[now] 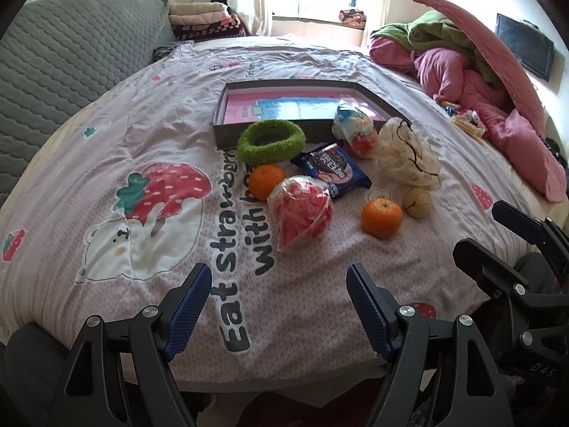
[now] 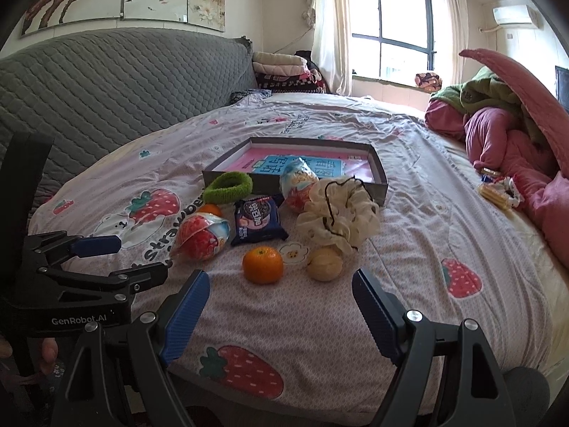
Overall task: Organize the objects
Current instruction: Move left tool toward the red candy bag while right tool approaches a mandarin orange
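The near orange [image 2: 263, 265] was seen on the bed just ahead of the right gripper [image 2: 281, 315], nearer than the left gripper [image 1: 279, 307]; both jaws stood apart, empty.

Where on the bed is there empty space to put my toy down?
Free: the bedspread between the near orange and the open right claw, and the stretch right of the cream scrunchie. The grey box is mostly bare inside. Crowded: the snacks around the Oreo pack.
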{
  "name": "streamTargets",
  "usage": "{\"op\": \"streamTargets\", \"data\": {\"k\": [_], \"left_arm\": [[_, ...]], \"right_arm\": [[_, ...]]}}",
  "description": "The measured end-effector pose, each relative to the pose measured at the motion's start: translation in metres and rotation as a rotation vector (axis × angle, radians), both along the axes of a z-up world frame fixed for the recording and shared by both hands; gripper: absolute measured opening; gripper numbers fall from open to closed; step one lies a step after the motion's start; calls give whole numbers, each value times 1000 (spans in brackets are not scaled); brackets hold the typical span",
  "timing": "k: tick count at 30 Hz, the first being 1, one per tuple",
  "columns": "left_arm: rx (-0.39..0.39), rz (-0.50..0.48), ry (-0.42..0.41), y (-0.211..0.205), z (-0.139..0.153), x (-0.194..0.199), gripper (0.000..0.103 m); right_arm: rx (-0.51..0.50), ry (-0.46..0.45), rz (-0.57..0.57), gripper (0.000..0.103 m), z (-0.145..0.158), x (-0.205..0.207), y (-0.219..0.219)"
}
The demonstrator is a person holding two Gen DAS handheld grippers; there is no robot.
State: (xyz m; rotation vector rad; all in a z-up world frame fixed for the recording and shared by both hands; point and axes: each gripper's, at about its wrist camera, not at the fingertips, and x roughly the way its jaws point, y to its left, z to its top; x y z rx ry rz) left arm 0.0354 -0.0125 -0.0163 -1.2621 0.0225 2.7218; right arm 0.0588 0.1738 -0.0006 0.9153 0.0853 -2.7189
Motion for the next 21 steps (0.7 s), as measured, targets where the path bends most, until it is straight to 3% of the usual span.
{"op": "streamTargets", "data": {"k": [10, 21], "left_arm": [[42, 1, -51, -6, -13, -5, 79], [98, 28, -55, -17, -19, -21, 79]], "right_arm": [[-26, -46, 17, 82, -10, -3, -1], [-19, -73, 29, 82, -21, -14, -8]]}}
